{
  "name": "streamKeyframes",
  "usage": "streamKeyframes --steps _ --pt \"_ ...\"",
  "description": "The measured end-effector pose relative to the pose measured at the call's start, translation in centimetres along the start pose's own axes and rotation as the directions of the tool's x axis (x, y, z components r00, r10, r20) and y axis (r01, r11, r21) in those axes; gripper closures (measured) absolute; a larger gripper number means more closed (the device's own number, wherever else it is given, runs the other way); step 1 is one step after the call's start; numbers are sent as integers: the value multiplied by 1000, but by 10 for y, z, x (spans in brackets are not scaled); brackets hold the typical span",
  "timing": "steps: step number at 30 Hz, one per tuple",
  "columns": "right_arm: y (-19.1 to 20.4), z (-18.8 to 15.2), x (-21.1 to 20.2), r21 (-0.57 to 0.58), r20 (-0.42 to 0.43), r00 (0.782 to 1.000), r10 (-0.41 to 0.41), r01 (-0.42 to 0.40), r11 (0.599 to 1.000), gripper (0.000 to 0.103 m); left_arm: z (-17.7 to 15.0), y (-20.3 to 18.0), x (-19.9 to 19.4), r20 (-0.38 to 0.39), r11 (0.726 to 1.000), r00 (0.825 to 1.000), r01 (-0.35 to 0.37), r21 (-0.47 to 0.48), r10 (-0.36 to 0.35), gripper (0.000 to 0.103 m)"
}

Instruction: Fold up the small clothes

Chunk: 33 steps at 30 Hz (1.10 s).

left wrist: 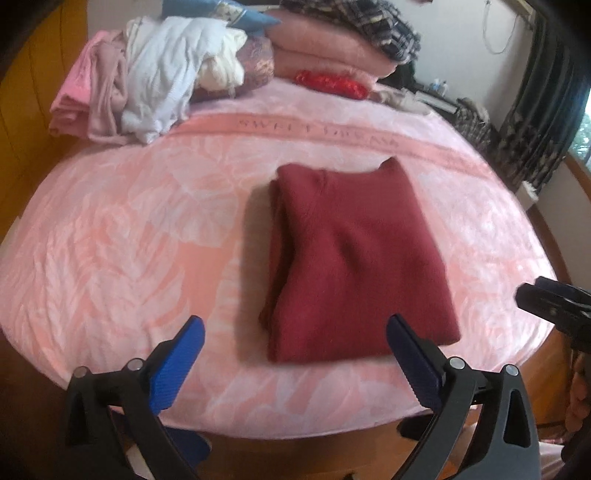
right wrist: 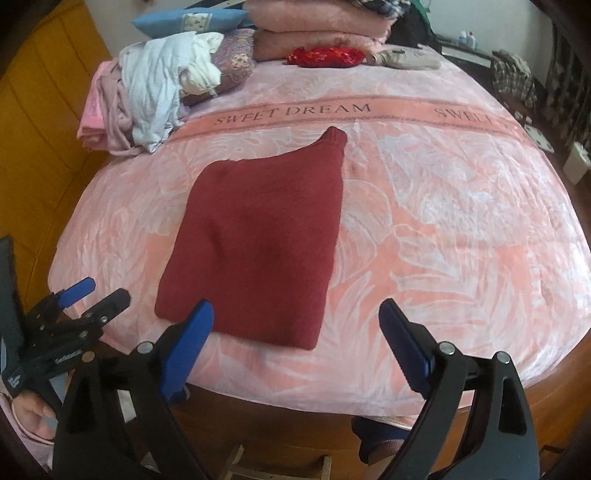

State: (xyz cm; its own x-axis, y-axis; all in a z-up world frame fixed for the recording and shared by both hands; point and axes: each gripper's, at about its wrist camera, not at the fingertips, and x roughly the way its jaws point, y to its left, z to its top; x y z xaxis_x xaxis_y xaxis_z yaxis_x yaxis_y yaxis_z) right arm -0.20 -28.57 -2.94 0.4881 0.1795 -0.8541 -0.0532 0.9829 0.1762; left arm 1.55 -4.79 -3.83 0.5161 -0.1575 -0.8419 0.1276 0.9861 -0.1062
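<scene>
1 dark red sweater, folded into a rough rectangle, lies flat at the centre of the frame on the pink blanket; a ribbed end pokes out at its upper right corner in the right wrist view. 1 printed band crosses the blanket above the sweater, reading "SWEET DREAM".

2 grippers, both clear of the sweater and holding nothing:
- left gripper, lower edge of the left wrist view, blue pads spread wide apart, the near edge of the sweater showing between them; it also appears at the lower left of the right wrist view, with part of a hand below it.
- right gripper, lower edge of the right wrist view, pads wide apart, its left pad overlapping the sweater's near corner in the picture; contact cannot be told.

1 heap of loose clothes, pink and white, upper left of the frame.
1 stack of folded pink blankets, top centre, with 1 blue pillow to its left.
1 red sequined item, just below the stack.
1 patterned cushion beside the heap.
</scene>
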Motion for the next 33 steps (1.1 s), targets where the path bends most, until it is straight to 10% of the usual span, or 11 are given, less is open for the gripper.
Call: streamKeyframes --steps 33 --pt "16 -16 34 36 -81 992 100 -97 995 12 -9 26 8 15 998 998 -57 -28 57 4"
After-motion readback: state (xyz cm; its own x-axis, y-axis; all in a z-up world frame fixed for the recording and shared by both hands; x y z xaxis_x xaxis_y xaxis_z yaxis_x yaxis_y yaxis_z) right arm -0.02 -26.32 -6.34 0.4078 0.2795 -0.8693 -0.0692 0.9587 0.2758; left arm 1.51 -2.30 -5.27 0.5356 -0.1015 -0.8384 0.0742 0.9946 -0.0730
